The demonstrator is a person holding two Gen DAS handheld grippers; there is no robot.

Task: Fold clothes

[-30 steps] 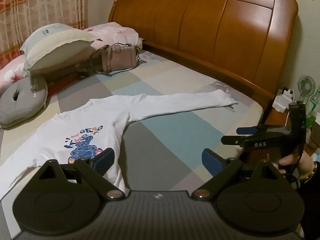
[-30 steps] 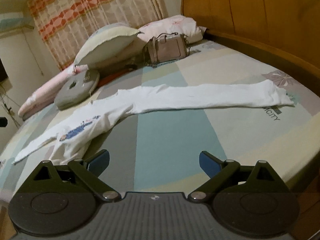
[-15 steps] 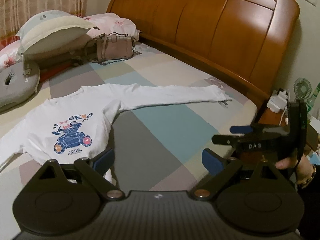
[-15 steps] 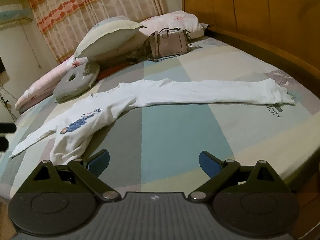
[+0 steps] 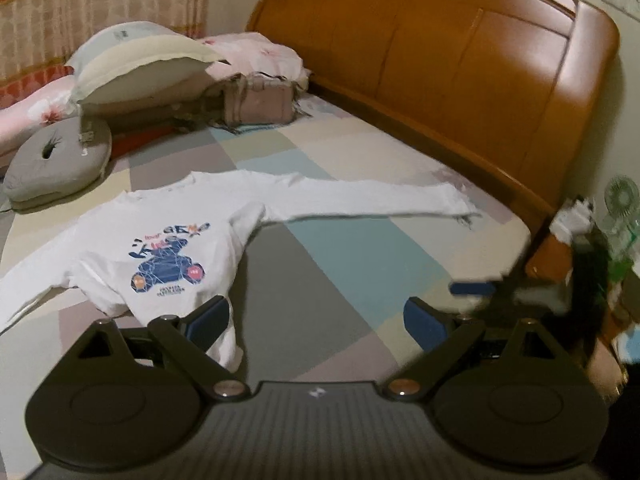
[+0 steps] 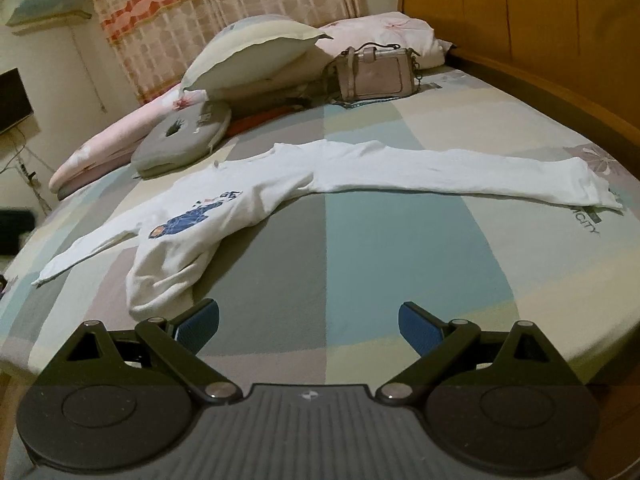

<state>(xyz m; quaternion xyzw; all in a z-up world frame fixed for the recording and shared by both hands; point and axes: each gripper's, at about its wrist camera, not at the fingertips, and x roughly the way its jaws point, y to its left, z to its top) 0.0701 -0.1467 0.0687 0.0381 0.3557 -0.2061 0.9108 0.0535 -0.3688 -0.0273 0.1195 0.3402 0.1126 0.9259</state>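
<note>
A white long-sleeved shirt with a blue bear print lies face up on the bed, both sleeves spread wide. Its right sleeve reaches toward the headboard side. My left gripper is open over the near bed edge, its left pad just above the shirt's hem. In the right wrist view the same shirt lies left of centre and its long sleeve runs right. My right gripper is open above the bedsheet, holding nothing. It also shows blurred at the right of the left wrist view.
A checked bedsheet covers the bed. Pillows, a grey round cushion and a pink handbag sit at the far side. The wooden headboard stands on the right, with a nightstand and small fan beyond it.
The left wrist view has swung left and lifted, so the shirt sits more central. The right gripper has drawn back a little, showing more of the near bed. Both stay open.
</note>
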